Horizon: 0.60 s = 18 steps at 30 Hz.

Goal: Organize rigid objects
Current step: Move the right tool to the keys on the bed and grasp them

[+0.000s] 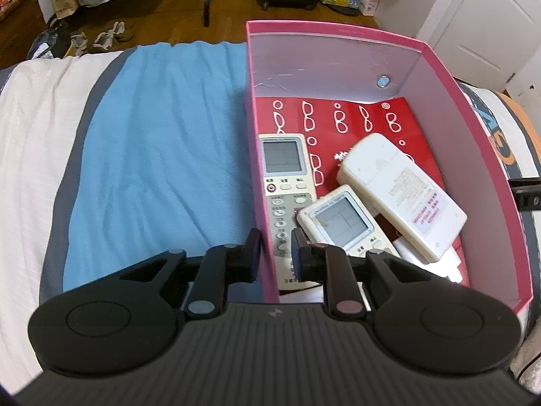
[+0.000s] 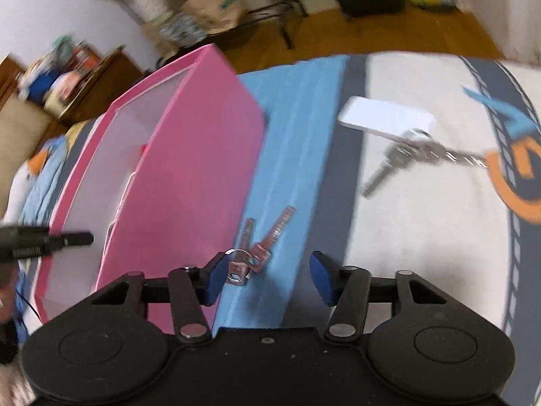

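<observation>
My left gripper (image 1: 275,253) is shut on the left wall of the pink box (image 1: 338,30), one finger outside and one inside. In the box lie a tall white remote (image 1: 282,169), a smaller white remote (image 1: 341,220) and a cream remote turned face down (image 1: 402,193), all on a red booklet (image 1: 358,118). My right gripper (image 2: 270,280) is open low over the blue cloth (image 2: 297,128) beside the pink box (image 2: 189,155). A small bunch of reddish keys (image 2: 260,250) lies just ahead of its left fingertip (image 2: 216,279), not between the pads.
A second key bunch (image 2: 392,159) with a white tag (image 2: 385,116) lies further off on the white and grey bedding (image 2: 422,237). The bed's far edge drops to a wooden floor (image 1: 162,23) with bags, shoes and a dark case.
</observation>
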Available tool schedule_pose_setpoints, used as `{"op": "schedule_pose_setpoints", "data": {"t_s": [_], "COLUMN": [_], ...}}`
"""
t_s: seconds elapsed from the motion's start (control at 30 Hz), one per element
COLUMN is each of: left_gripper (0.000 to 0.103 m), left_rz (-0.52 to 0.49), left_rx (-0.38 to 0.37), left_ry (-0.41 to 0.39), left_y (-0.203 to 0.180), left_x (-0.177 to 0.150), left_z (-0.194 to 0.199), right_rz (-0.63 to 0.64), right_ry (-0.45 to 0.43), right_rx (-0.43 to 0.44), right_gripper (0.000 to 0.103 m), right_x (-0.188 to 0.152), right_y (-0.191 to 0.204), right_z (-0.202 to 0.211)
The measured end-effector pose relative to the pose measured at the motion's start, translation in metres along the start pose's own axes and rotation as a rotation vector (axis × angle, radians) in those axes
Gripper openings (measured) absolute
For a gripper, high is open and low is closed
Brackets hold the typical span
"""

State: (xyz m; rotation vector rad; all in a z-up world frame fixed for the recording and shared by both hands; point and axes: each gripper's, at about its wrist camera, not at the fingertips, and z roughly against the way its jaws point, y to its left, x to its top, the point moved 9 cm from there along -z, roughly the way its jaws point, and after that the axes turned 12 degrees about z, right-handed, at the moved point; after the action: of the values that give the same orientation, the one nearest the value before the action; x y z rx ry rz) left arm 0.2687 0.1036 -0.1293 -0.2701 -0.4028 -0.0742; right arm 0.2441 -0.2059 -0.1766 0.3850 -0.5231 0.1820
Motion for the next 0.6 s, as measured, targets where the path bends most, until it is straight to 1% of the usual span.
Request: {"op": "schedule_pose_setpoints", "data": {"t_s": [0.03,0.07,0.13,0.17,0.27,0.3,0.33,0.37,0.4,0.43,0.53,0.6], "left_gripper": [0.014,0.014,0.014,0.013,0.013,0.013,0.013,0.013,0.013,0.013,0.013,0.013], "left_rz": [0.006,0.011,0.015,0.014,0.002,0.000,0.002,0.003,0.001,0.000,0.008,0.009], "left_rx": [0.001,0.004,0.025,0.017,0.027,0.027,0.026,0.028,0.028,0.027,0.004,-0.005], "left_ry": [-0.002,-0.004,-0.009,-0.007,-0.008,-0.006,-0.003,0.000,0.001,0.000,-0.002,-0.005], "left_y": [0.002,0.003,0.007,0.007,0.007,0.007,0.007,0.007,0.007,0.007,0.006,0.005], "left_x": [0.001,0.002,0.004,0.004,0.004,0.004,0.005,0.004,0.004,0.004,0.005,0.005], "left_z": [0.000,0.000,-0.001,-0.002,-0.005,-0.006,-0.007,-0.008,-0.008,-0.008,-0.005,-0.004], "right_rz": [0.028,0.049,0.094,0.123,0.273,0.304,0.324,0.338,0.352,0.347,0.263,0.223], "right_ry": [0.003,0.005,0.012,0.008,-0.010,-0.011,-0.021,-0.033,-0.042,-0.053,-0.095,-0.111], "right_rx": [0.012,0.020,0.020,0.007,-0.059,-0.083,-0.106,-0.125,-0.148,-0.152,-0.131,-0.125], "right_gripper": [0.048,0.046,0.045,0.044,0.040,0.031,0.020,0.013,0.010,0.007,0.003,0.002], "right_x": [0.001,0.000,-0.002,-0.001,-0.001,-0.001,0.000,0.001,0.004,0.006,0.016,0.019], "right_y": [0.006,0.010,0.016,0.016,0.028,0.030,0.033,0.035,0.035,0.034,0.024,0.018], "right_z": [-0.007,-0.012,-0.025,-0.027,-0.031,-0.030,-0.030,-0.028,-0.025,-0.023,-0.011,-0.007]}}
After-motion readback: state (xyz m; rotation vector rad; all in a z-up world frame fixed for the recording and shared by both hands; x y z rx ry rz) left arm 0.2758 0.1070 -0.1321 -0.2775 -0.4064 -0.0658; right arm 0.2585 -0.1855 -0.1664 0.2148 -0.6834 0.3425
